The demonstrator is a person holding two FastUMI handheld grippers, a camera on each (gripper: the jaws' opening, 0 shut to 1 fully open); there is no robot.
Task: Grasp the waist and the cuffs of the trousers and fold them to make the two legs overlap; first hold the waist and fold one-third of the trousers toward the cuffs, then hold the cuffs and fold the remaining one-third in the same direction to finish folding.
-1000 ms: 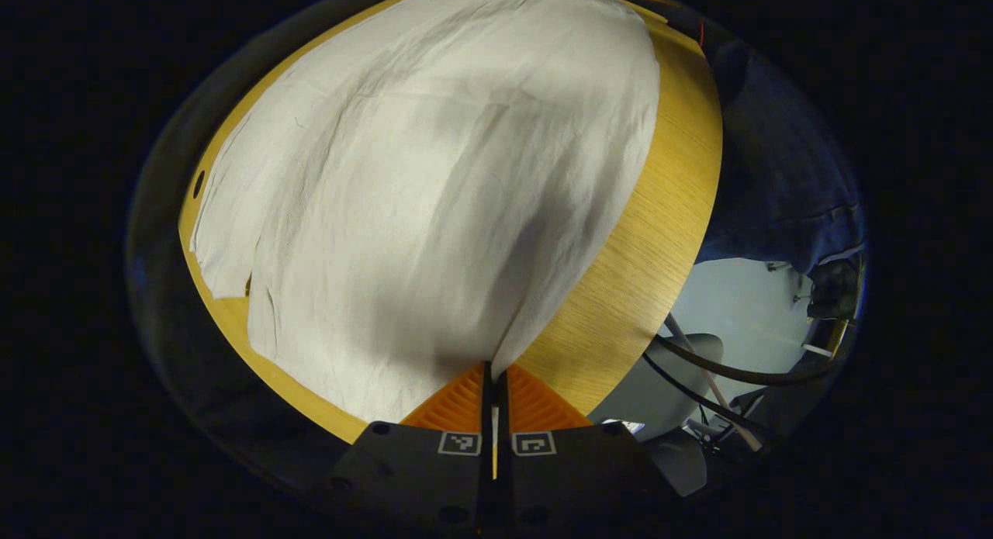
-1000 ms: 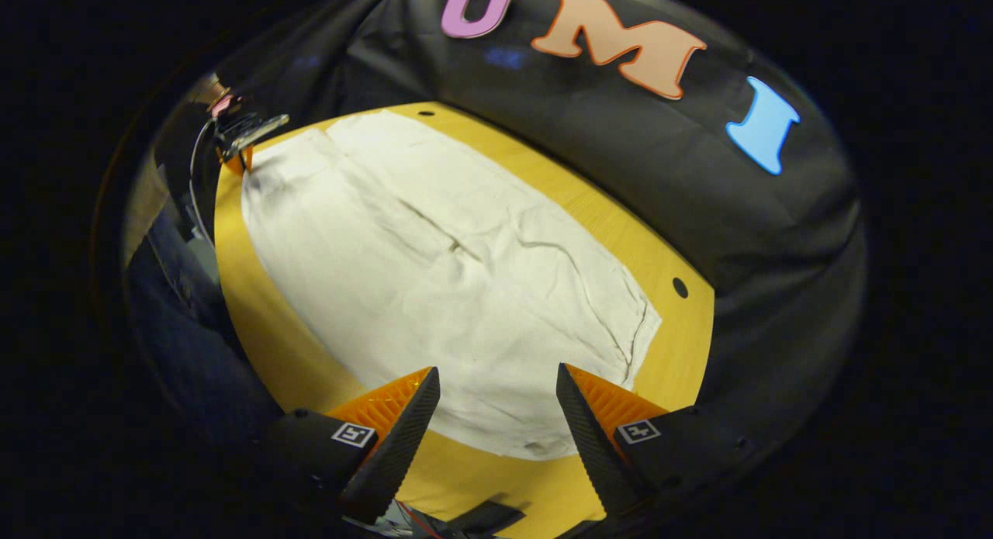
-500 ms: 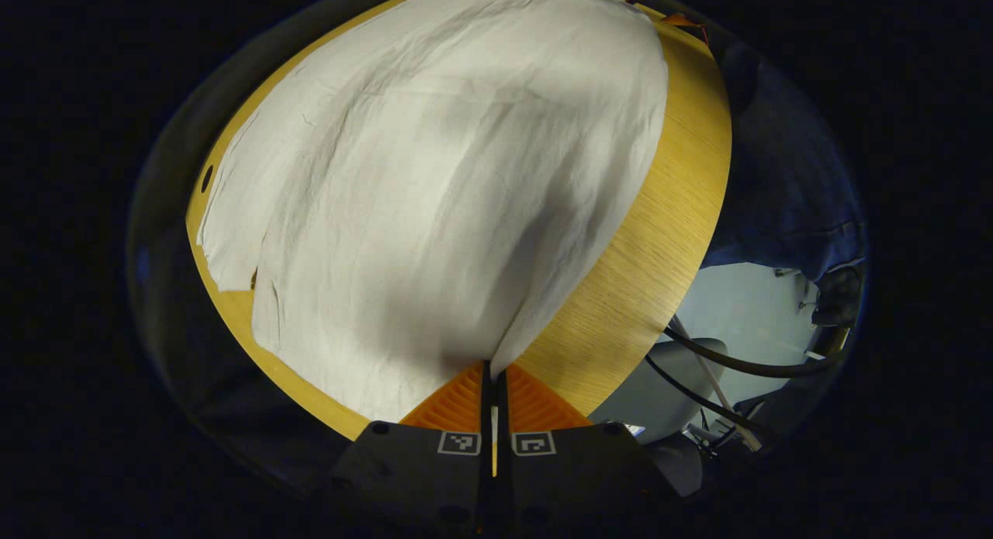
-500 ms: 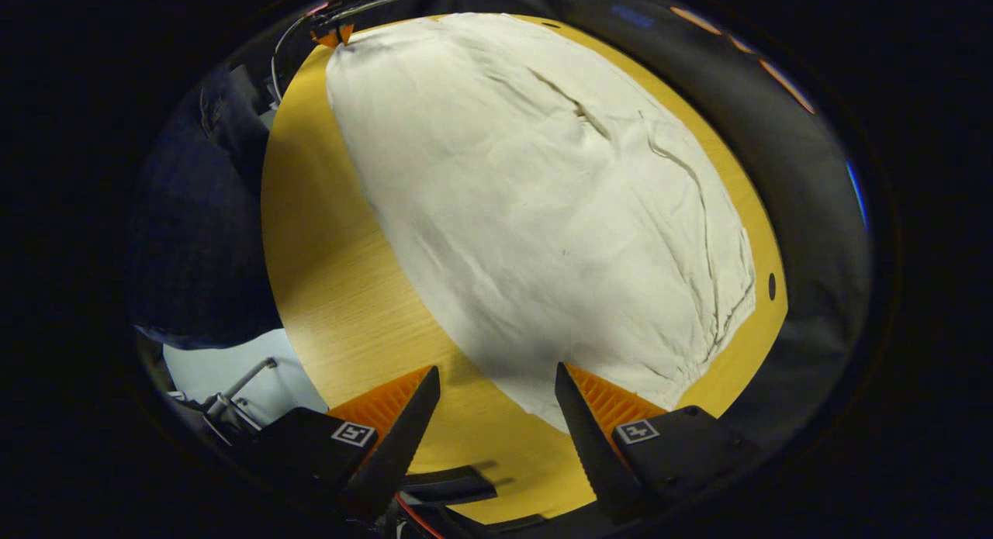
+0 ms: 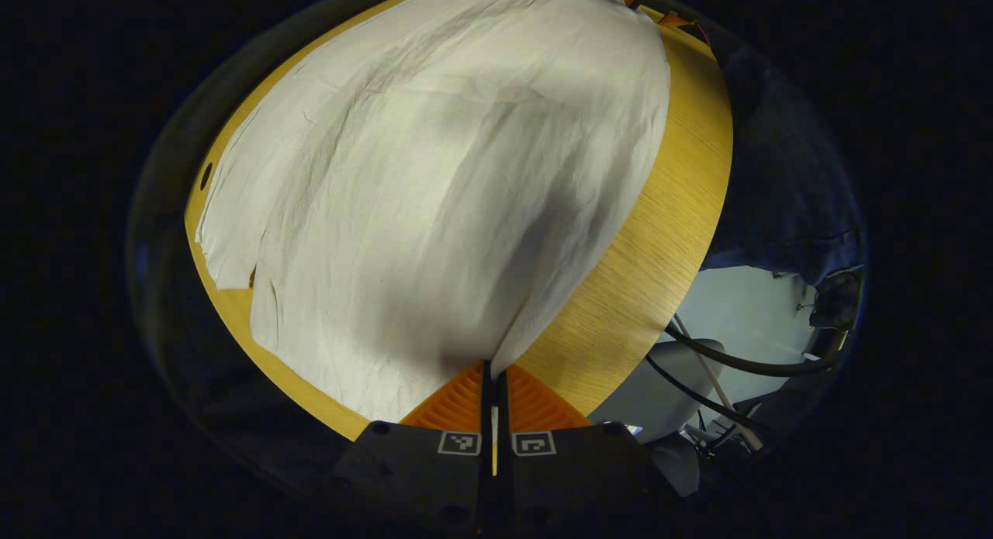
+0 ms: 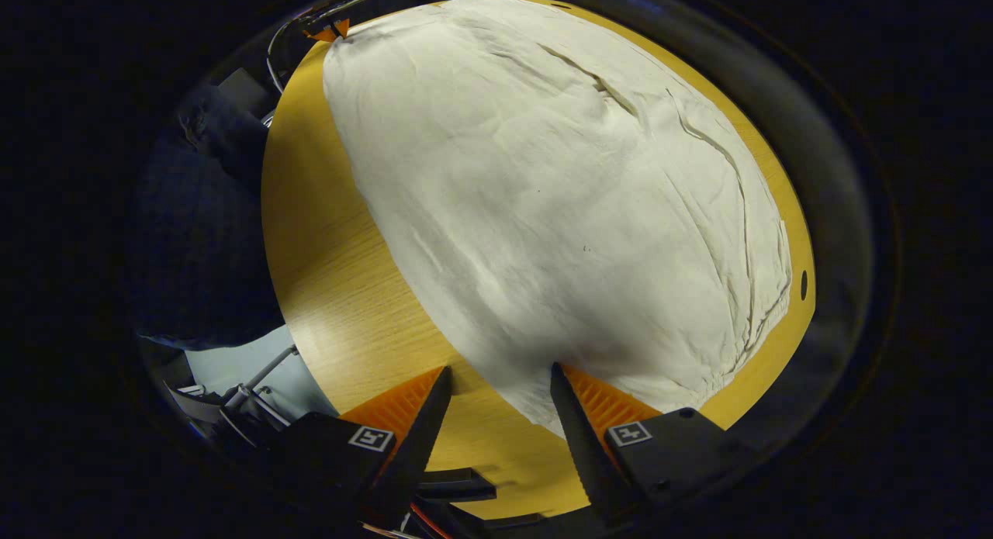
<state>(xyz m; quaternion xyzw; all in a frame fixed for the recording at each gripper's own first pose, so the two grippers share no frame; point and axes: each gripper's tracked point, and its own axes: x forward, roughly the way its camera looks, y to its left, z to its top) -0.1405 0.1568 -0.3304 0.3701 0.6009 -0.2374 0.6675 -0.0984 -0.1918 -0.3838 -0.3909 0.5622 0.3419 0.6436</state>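
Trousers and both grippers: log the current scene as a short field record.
garment: pale trousers spread flat, legs side by side
surface: wooden table
left gripper: shut on a corner of the trousers at the near table edge
right gripper: open, over the near corner at the other end, one finger over cloth, one over bare wood
person: dark sleeve beside the table
fold progress: legs not yet overlapped

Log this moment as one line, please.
left gripper: shut on trousers corner | right gripper: open, at trousers' near corner, not gripping | trousers: spread flat on table
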